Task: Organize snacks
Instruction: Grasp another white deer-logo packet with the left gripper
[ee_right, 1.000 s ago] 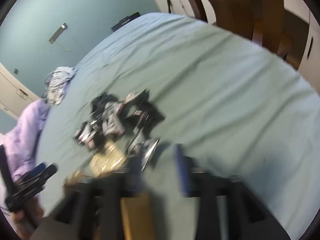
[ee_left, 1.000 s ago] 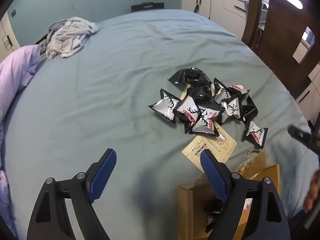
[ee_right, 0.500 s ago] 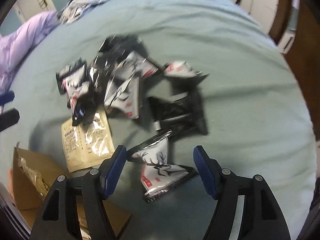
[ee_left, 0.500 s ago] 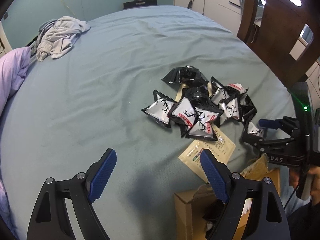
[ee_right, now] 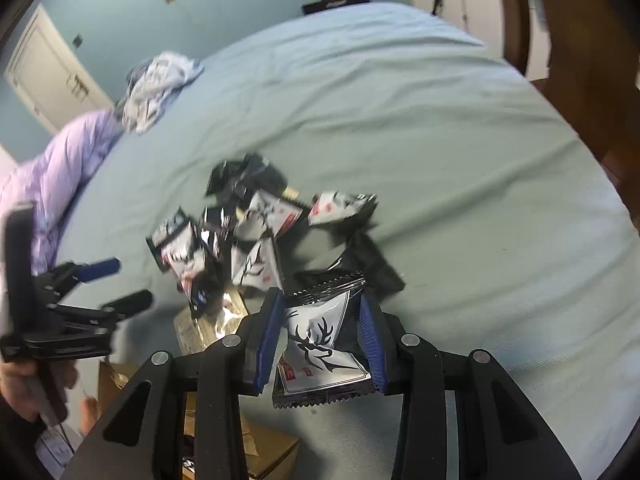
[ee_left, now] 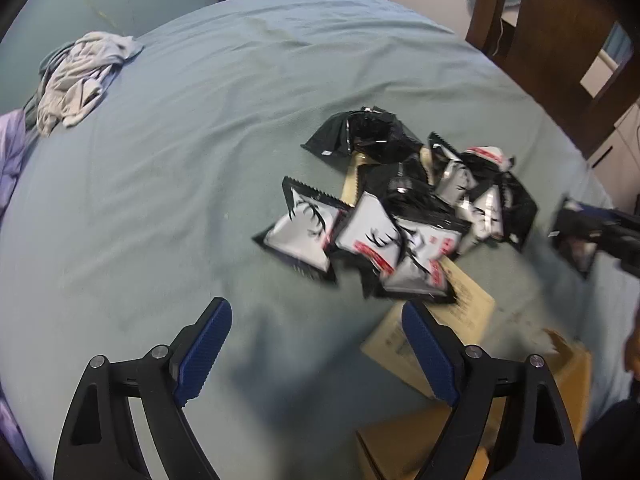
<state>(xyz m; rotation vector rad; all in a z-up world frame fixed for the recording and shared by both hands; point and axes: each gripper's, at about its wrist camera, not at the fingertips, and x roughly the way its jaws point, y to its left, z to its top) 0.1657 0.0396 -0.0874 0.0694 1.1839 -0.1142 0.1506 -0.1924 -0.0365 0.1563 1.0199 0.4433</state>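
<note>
Teal walls and a wide grey-blue bed sheet [ee_left: 200,160] fill the left wrist view, with crumpled clothes [ee_left: 76,80] far off from the snack pile [ee_left: 400,216] and dark wooden furniture [ee_left: 560,40] beyond it. Most of the job looks undone: the pile sprawls loose on the sheet, partly over a tan flat packet [ee_left: 440,332], while the cardboard box [ee_left: 520,432] waits just beside that packet, its contents hard to make out. The left gripper [ee_left: 316,344] hangs short of the pile, fingers wide apart, nothing between them. Over to the right wrist view: same sheet, a lilac duvet [ee_right: 60,168] and a white door [ee_right: 48,72] away beyond the pile. The right gripper [ee_right: 320,332] is closing on a deer-print snack packet [ee_right: 320,344], the pads pressing its sides, lifted just clear of the pile's near edge. One packet in hand, many to go, by the look of it.
</note>
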